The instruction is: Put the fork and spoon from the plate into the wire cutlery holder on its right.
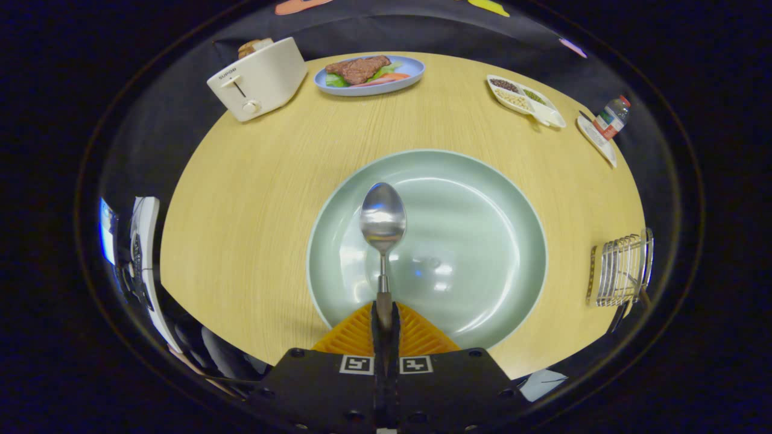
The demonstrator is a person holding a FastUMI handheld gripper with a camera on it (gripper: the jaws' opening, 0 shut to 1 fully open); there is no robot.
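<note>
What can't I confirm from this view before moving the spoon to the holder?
- Spoon handle end: hidden between the shut gripper fingers.
- Wire cutlery holder: warped at the fisheye rim, contents unreadable.
- Fork: whereabouts cannot be told; plate holds none.

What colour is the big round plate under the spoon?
Pale green plate, gripper view; gripper holds the spoon.

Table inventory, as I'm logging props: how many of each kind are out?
Plates: 2, pale green round plate, blue plate of meat
Divided white snack trays: 1
Cream toasters: 1
Wire cutlery holders: 1
Steel spoons: 1, clamped in gripper
Bottles: 1
Total: 7
</note>
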